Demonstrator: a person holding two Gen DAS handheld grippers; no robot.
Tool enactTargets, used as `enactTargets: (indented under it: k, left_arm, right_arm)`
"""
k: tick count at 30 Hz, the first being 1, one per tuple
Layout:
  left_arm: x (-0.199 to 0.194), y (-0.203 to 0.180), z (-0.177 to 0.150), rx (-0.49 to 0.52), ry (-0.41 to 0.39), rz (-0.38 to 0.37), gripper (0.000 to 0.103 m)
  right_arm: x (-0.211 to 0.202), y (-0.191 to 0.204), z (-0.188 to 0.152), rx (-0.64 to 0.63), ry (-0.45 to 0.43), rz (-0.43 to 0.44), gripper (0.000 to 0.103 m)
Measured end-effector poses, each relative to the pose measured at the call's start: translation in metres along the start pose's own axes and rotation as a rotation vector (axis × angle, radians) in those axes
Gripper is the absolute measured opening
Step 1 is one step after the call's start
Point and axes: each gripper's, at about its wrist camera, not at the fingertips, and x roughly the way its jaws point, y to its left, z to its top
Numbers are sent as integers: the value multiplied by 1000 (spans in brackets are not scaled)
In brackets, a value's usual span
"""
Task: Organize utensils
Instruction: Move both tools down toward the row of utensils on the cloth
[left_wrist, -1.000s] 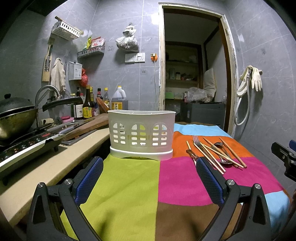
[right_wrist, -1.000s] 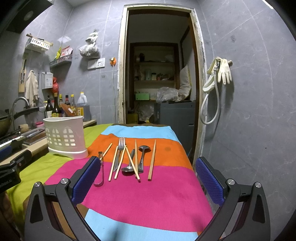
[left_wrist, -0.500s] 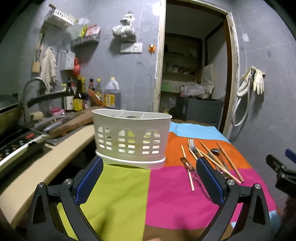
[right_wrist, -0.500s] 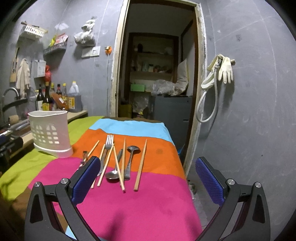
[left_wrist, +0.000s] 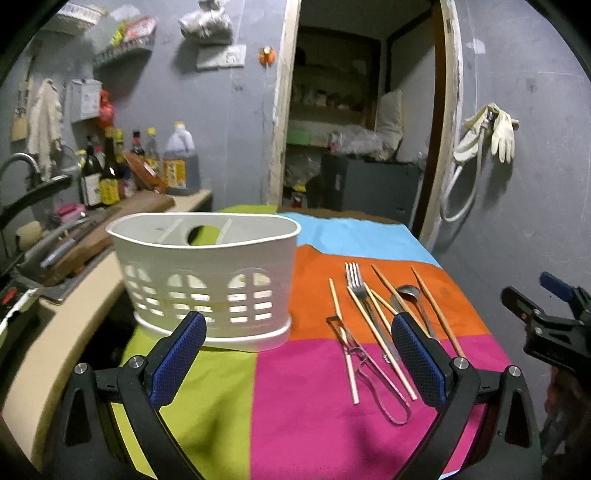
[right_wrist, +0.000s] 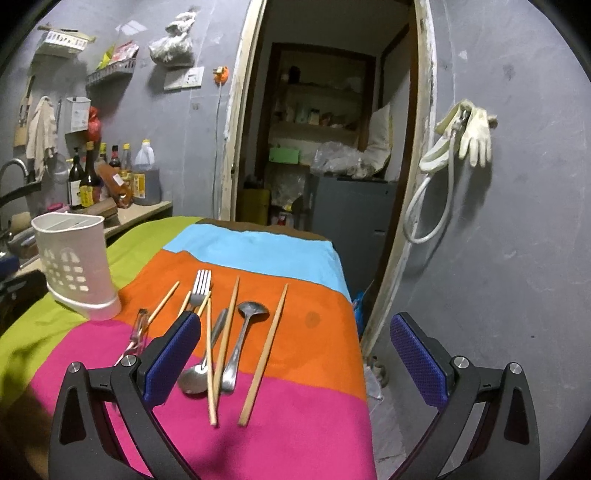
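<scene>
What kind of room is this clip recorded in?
Most likely a small home kitchen: sauce and oil bottles stand on a counter beside a tap, and a white cutlery holder sits on a cloth-covered table.

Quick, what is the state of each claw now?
Left claw: open, holding nothing.
Right claw: open, holding nothing.

Both wrist views face the doorway (left_wrist: 362, 122), sharing the tablecloth (right_wrist: 295, 354).
</scene>
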Motion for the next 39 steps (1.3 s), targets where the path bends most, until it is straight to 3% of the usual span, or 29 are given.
enactTargets:
  k: [6,9,12,14,17,25,35,36,38,39]
  left_arm:
    - [33,-13,3,29,104,-38,98]
    - [47,-20,3,53,138,-55,95]
    - [67,-27,4,79,190,-69,84]
    - [82,-30,4,92,236,-81,69]
    - [106,-34,1,101,321,-104,55]
    - [148,-25,-4,29,481,-141,38]
    - [170,-18,4,20,575,-177,36]
    - [167,-22,5,23,581,-178,34]
    - [167,-21,5,26,591,-184,21]
    - [165,-23,4,24,593,-187,20]
  right_arm:
    - [41,-8,4,2,92,107,103]
    - [60,-13,4,24,154,158,94]
    - [78,-16,5,37,211,187,79]
    - [91,-20,2,50,256,206,68]
    - [107,-23,-1,72,322,238,55]
    - [146,-28,-4,97,480,279,30]
    - [172,-33,1,157,587,289,29]
    - [173,-34,2,167,594,290,29]
    - [175,-36,3,185,606,297,28]
    - [175,-37,3,197,614,303,28]
